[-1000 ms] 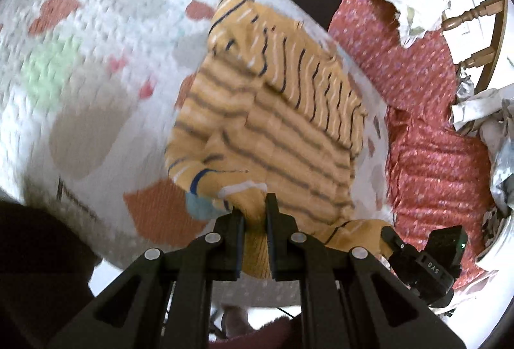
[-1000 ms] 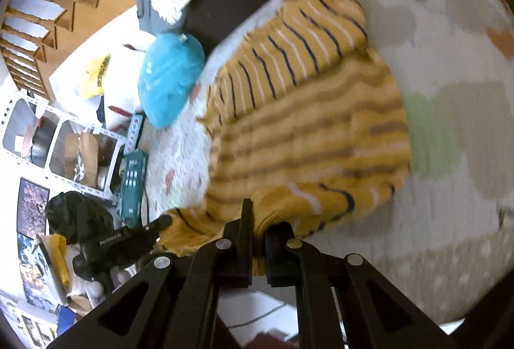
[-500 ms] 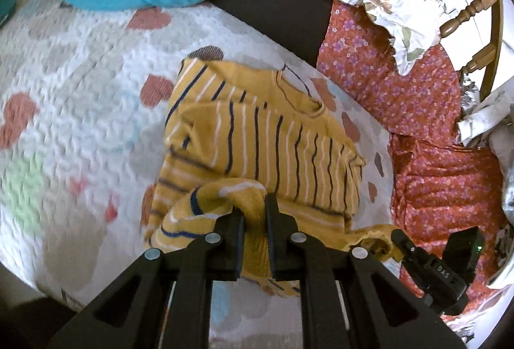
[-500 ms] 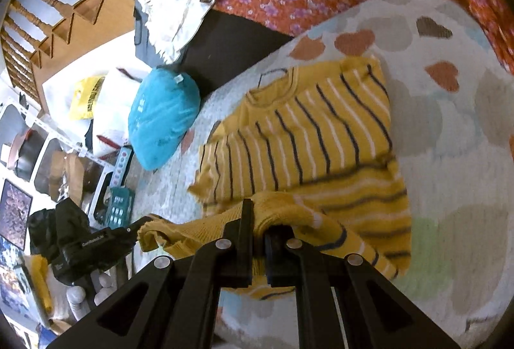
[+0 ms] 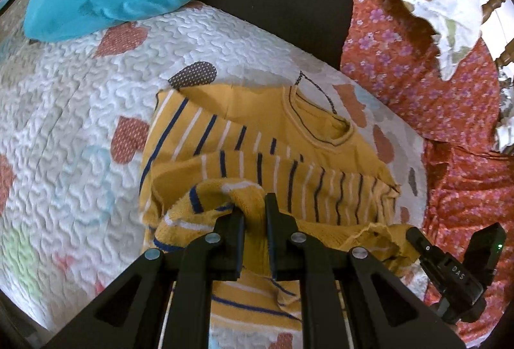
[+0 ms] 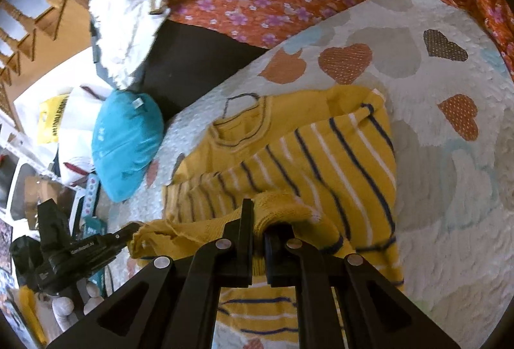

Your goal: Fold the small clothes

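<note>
Pointing away, neckline far: sweater (image 5: 289, 130)

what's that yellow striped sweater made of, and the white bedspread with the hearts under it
The sweater looks like a soft knit, likely cotton or acrylic yarn: ribbed loops show at the bunched hem where the left gripper and right gripper pinch it. Matte finish. The bedspread looks like quilted cotton, with puffy squiggle stitching and appliqué-like dotted hearts; the exact fibre cannot be told.
</note>
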A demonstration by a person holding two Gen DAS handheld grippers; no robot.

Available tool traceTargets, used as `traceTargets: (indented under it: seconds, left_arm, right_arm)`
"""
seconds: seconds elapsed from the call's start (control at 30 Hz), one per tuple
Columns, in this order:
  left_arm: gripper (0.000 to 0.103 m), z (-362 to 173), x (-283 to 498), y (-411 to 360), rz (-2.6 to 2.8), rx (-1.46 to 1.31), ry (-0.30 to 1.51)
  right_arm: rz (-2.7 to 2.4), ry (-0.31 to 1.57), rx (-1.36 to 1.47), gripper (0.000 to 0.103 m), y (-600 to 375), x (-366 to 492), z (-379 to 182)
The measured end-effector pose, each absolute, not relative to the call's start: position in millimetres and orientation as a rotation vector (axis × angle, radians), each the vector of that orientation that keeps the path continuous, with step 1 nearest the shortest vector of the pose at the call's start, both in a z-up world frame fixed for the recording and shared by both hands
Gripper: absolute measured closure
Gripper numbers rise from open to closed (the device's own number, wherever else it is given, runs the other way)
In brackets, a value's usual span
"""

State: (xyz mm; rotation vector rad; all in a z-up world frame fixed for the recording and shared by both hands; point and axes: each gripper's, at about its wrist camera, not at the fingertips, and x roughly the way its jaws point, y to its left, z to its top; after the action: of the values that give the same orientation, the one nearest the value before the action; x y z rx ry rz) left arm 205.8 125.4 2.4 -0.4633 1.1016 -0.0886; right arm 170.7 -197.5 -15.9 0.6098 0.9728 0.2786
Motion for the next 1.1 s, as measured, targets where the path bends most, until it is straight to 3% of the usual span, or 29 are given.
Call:
traceTargets:
  seconds: [0.3, 0.4, 0.47, 0.6, 0.67, 0.73, 0.77, 0.93, 1.1]
  left_arm:
    - [0.089, -24.3, 244.9, 132.6, 0.006, -0.492, 1.129]
    - [0.081, -31.0, 244.7, 146.9, 0.025, -0.54, 1.123]
    - [0.071, -30.8, 240.9, 159.2, 0.028, -0.571, 1.108]
    - [0.061, -24.7, 222.8, 178.2, 0.057, -0.589, 1.075]
    - [0.057, -25.5, 205.2, 186.0, 0.065, -0.594, 1.064]
    - [0.055, -30.7, 191.1, 190.0, 0.083, -0.588, 1.068]
    - [0.055, -36.2, 180.3, 192.2, 0.095, -0.582, 1.075]
    - [0.055, -57.5, 146.6, 201.1, 0.136, -0.597, 1.088]
    - [0.055, -68.3, 137.6, 210.3, 0.213, -0.531, 1.081]
  right_arm:
    - [0.194, 1.018, 0.648, 0.097, -206.3, 217.0, -50.6]
    - [0.172, 1.031, 0.692, 0.094, -211.2, 228.6, -65.1]
    - [0.167, 1.036, 0.696, 0.09, -211.7, 236.3, -69.4]
    - [0.156, 1.037, 0.721, 0.077, -214.2, 249.6, -71.5]
    - [0.157, 1.025, 0.741, 0.066, -216.8, 255.1, -70.3]
    - [0.123, 0.987, 0.736, 0.045, -222.5, 256.2, -64.2]
    - [0.11, 0.971, 0.744, 0.042, -225.6, 255.9, -61.0]
    - [0.108, 0.953, 0.795, 0.04, -239.7, 245.8, -47.1]
    - [0.274, 1.03, 0.691, 0.041, -176.3, 237.2, -28.3]
